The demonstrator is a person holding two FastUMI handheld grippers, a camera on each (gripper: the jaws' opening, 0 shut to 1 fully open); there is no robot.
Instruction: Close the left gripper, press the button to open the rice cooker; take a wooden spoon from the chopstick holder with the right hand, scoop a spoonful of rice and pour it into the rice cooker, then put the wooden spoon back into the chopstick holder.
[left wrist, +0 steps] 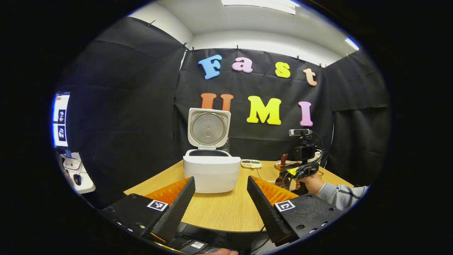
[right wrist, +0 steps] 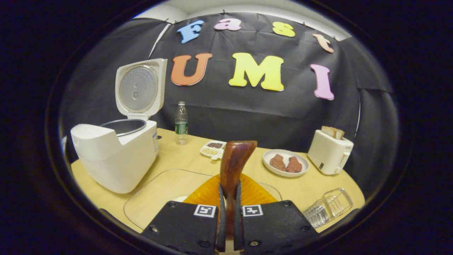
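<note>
The white rice cooker (left wrist: 211,171) stands on the wooden table with its lid (left wrist: 208,127) swung up. My left gripper (left wrist: 221,180) is open a short way in front of it, holding nothing. My right gripper (right wrist: 229,189) is shut on the brown wooden spoon (right wrist: 234,161), whose wide end stands up above the fingers. Under it lies a clear glass bowl (right wrist: 159,187) with a bit of white showing inside. The cooker (right wrist: 116,157) is to the left, inner pot (right wrist: 124,126) exposed. In the left gripper view the right gripper (left wrist: 299,171) and spoon (left wrist: 284,159) are at the right.
A clear glass holder (right wrist: 329,207) sits at the table's near right. Behind are a plate with meat (right wrist: 286,163), a toaster (right wrist: 330,151), a sectioned dish (right wrist: 212,148) and a water bottle (right wrist: 181,124). A hand and grey sleeve (left wrist: 336,194) hold the right gripper.
</note>
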